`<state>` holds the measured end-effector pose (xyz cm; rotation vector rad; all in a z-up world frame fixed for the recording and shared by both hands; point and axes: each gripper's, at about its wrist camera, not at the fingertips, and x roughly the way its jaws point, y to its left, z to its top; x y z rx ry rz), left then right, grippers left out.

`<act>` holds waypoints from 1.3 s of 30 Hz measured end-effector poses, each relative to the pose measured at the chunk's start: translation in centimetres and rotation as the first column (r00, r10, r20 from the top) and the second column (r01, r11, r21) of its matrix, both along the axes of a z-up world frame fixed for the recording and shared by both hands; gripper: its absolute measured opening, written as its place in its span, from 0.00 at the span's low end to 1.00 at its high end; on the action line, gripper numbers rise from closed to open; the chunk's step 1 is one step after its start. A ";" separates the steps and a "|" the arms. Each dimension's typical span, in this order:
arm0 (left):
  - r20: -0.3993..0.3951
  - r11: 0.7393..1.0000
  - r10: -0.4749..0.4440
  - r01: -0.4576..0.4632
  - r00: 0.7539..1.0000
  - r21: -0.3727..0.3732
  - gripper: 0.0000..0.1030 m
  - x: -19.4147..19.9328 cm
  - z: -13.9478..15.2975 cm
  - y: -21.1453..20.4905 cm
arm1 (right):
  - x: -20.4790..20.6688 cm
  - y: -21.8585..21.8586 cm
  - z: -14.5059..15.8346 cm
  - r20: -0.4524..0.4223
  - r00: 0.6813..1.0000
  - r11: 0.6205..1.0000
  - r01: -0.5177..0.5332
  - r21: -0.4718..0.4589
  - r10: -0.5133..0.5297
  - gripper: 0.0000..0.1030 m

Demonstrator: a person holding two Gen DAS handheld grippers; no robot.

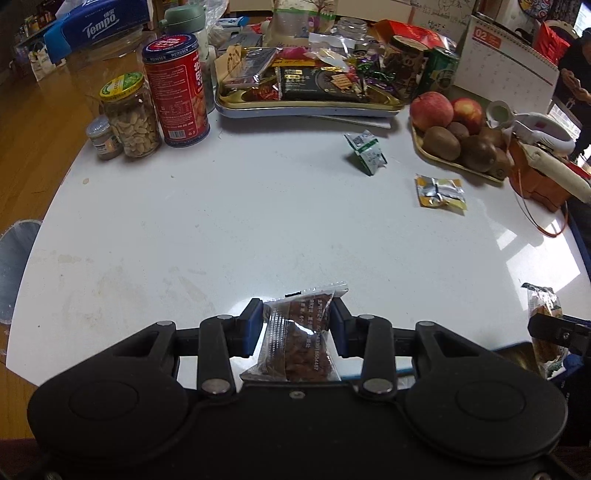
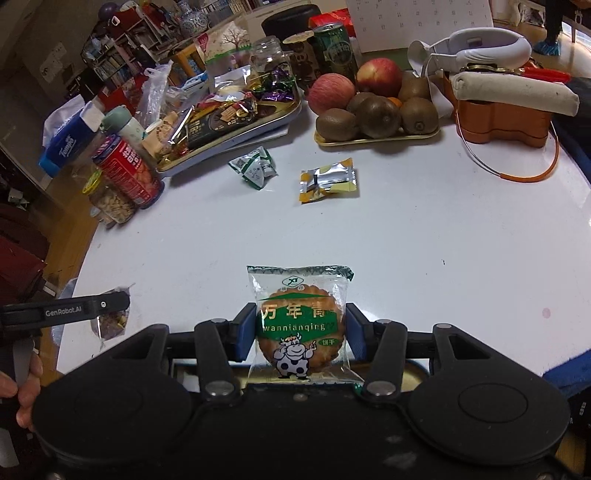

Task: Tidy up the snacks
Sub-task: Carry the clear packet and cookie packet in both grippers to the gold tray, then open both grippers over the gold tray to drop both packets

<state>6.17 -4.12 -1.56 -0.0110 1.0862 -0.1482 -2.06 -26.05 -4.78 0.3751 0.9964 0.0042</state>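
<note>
Snacks clamped in both grippers
Brown snack packet pinched by left gripper; wannianqing biscuit pack squeezed by right gripper.

A biscuit packet read "wannianqing", and beyond it a blue tissue pack read "Tempo", a red can "WEIYUSEN", a desk calendar "02", and, left of the packet, a black gripper arm "GenRobot.AI".

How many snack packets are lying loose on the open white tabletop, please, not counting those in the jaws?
2: a green-and-white packet nearer the gold tray, and a yellow-and-silver packet nearer the fruit plate. Others may be hidden below the grippers.
</note>
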 end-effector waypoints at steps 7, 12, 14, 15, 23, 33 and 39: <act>-0.017 0.998 -0.063 0.063 0.998 -0.010 0.45 -5.0 -0.3 -2.4 | -3.5 1.0 -1.1 -0.052 0.999 1.000 0.015 -0.006 -0.016 0.51; -0.059 0.995 -0.100 0.099 0.993 -0.015 0.45 -7.3 -1.4 -4.6 | -4.2 1.1 -2.2 -0.097 0.995 0.996 0.002 -0.091 -0.011 0.51; -0.078 0.992 -0.126 0.125 0.989 -0.017 0.45 -8.2 -1.9 -5.5 | -4.2 0.8 -2.7 -0.119 0.993 0.995 0.003 -0.103 -0.015 0.51; -0.084 0.991 -0.135 0.134 0.987 -0.012 0.45 -8.5 -2.2 -5.9 | -4.2 0.7 -2.9 -0.129 0.991 0.994 0.005 -0.106 -0.019 0.51; -0.103 0.976 -0.202 0.208 0.974 0.061 0.46 -10.7 -3.2 -8.8 | -4.3 0.8 -3.8 -0.174 0.985 0.991 -0.003 -0.134 -0.020 0.52; -0.128 0.987 -0.157 0.158 0.979 -0.003 0.52 -10.0 -2.5 -7.8 | -4.7 0.4 -2.8 -0.137 0.989 0.994 0.048 -0.095 -0.061 0.56; -0.121 0.989 -0.145 0.146 0.982 -0.005 0.52 -9.6 -2.3 -7.2 | -4.8 0.3 -2.4 -0.119 0.991 0.996 0.060 -0.065 -0.067 0.56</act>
